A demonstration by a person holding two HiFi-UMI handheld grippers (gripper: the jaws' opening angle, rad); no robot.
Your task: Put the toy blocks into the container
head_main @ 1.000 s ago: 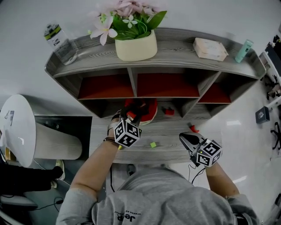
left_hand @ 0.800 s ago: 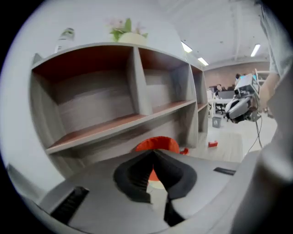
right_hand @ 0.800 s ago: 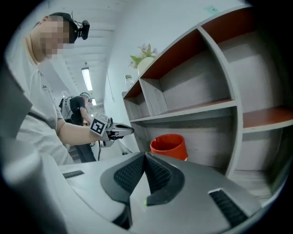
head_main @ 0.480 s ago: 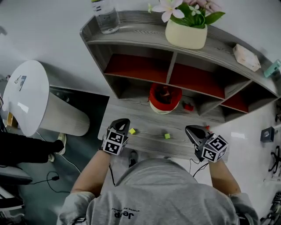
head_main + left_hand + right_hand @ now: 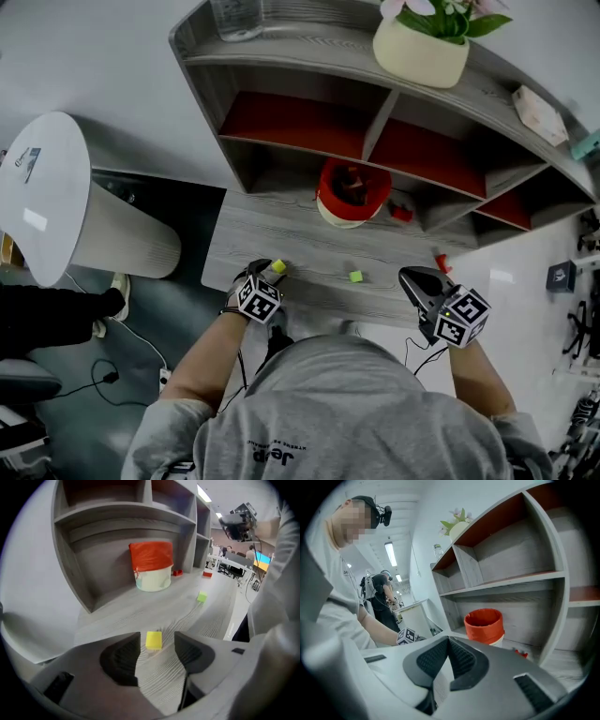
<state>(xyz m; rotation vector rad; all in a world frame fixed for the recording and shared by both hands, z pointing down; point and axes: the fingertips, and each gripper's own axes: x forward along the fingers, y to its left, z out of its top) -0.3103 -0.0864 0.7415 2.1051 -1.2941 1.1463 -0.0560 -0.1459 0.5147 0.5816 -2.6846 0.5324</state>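
Observation:
A small yellow block lies on the grey wooden desk, just between the tips of my left gripper. Its jaws are opening and the pads stand clear of the block on both sides. In the head view the left gripper sits at the desk's near-left, right behind the yellow block. A green block lies mid-desk. The red-lined container stands further back under the shelf, with toys inside. My right gripper hovers shut and empty at the near-right edge.
Two red blocks lie on the right part of the desk. Shelf cubbies rise behind the container, with a flower pot on top. A white round bin stands left of the desk.
My left gripper came back from the container to the near-left of the desk and now stands around the yellow block. The right gripper has hardly moved.

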